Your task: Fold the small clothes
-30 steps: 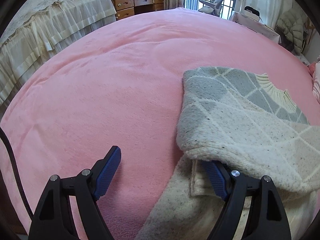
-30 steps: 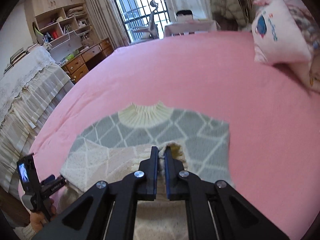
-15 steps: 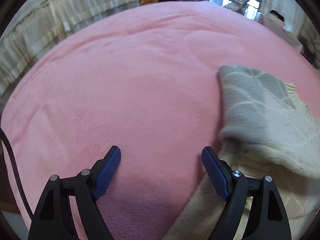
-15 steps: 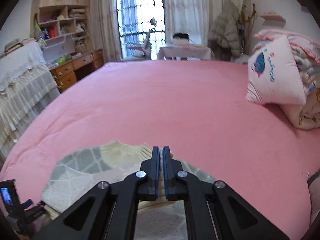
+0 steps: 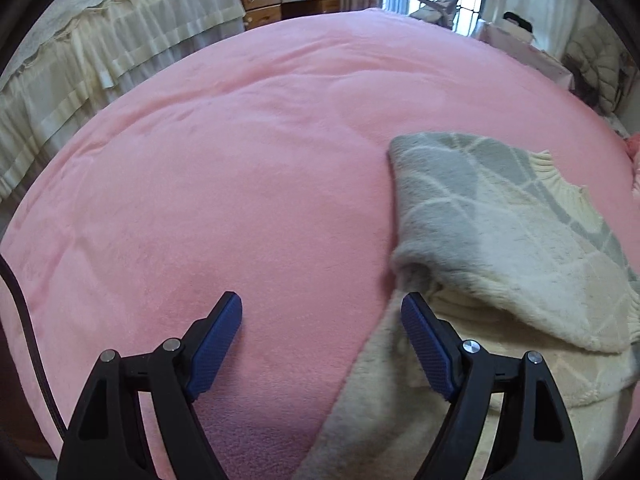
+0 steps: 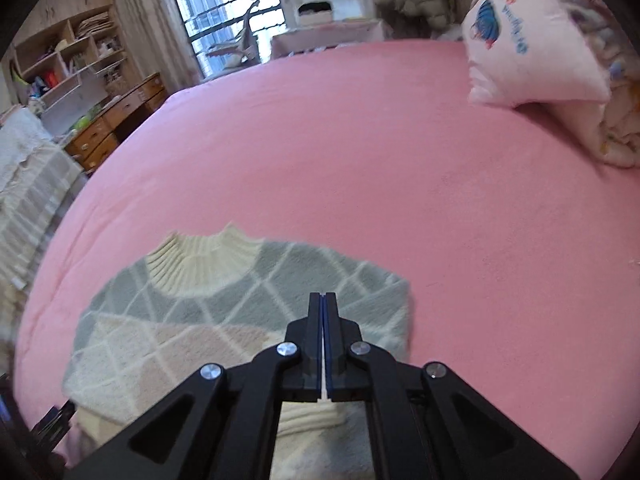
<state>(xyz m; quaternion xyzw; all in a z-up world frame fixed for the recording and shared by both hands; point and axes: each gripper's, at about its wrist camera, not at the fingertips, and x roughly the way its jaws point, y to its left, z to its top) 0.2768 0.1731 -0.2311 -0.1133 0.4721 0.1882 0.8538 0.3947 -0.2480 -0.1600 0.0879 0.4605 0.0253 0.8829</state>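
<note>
A cream and grey diamond-knit sweater (image 5: 500, 216) lies on the pink blanket (image 5: 240, 160), collar away from me, its lower part folded up over the body. My left gripper (image 5: 322, 304) hovers open over bare blanket at the sweater's left edge, and its right finger (image 5: 424, 340) is beside the fold. In the right wrist view the sweater (image 6: 200, 320) lies below my right gripper (image 6: 324, 296). That gripper is shut, with a thin strip of cream ribbed knit (image 6: 308, 416) pinched between the pads.
A pink printed pillow (image 6: 532, 40) and bedding lie at the far right of the bed. Beside the bed on the left are a frilled cream cover (image 5: 100, 40) and wooden drawers (image 6: 116, 120). A window and a chair stand behind.
My left gripper's right finger has come out from under the sweater's fold and now sits beside it. The right gripper has dropped closer to the sweater, still holding the knit.
</note>
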